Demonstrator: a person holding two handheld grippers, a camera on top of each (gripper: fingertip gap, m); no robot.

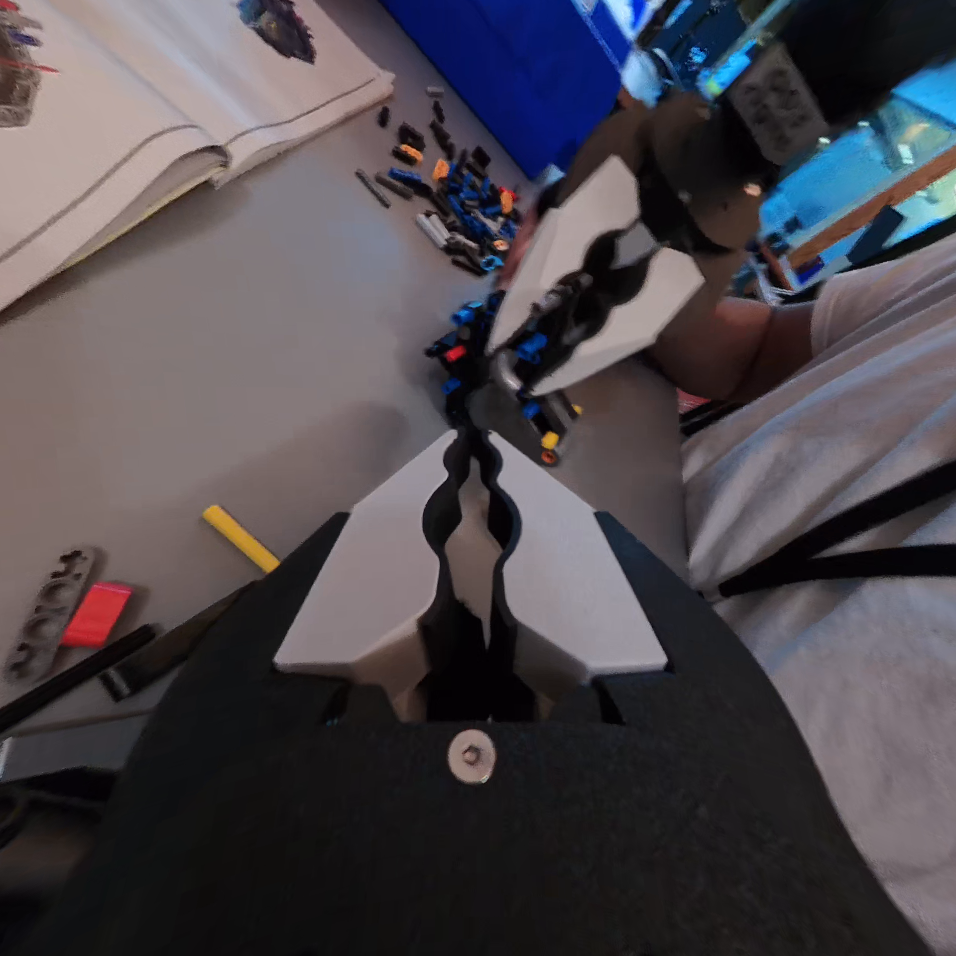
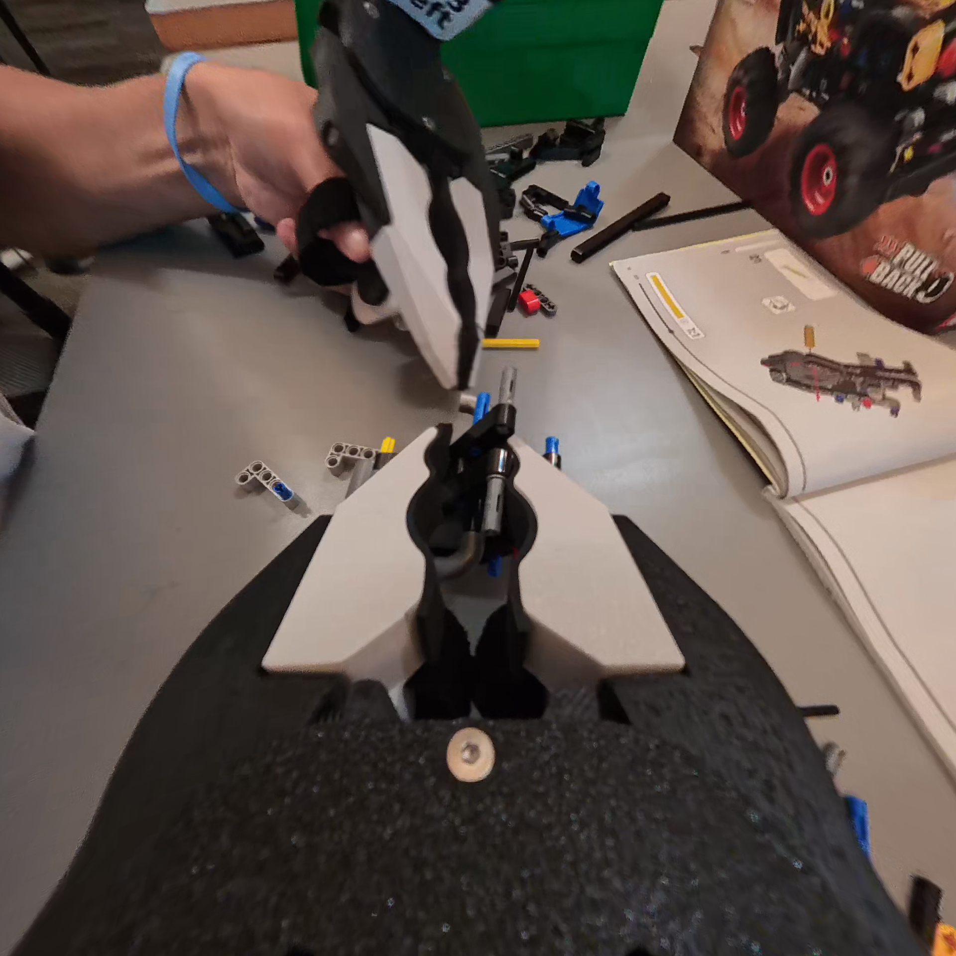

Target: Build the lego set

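My right gripper (image 2: 473, 439) is shut on a partly built lego assembly (image 2: 489, 465) of black beams, blue pins and a grey axle, held above the grey table (image 2: 181, 414). In the left wrist view the right gripper (image 1: 512, 370) comes in from the upper right with the assembly (image 1: 458, 357) sticking out of its tips. My left gripper (image 1: 473, 437) is shut, and its tips touch the near end of the assembly. In the right wrist view the left gripper (image 2: 460, 385) points down just beyond the assembly. I cannot tell whether it pinches a small part.
An open instruction booklet (image 2: 776, 388) and the set's box (image 2: 853, 155) lie at the right, with a green bin (image 2: 543, 62) behind. A yellow axle (image 2: 509, 343), a red piece (image 2: 528, 301), grey L-beams (image 2: 264, 481) and a pile of loose parts (image 1: 455, 196) are scattered around. A blue bin (image 1: 507, 67) stands behind the pile. My left and right fingertips are right by each other.
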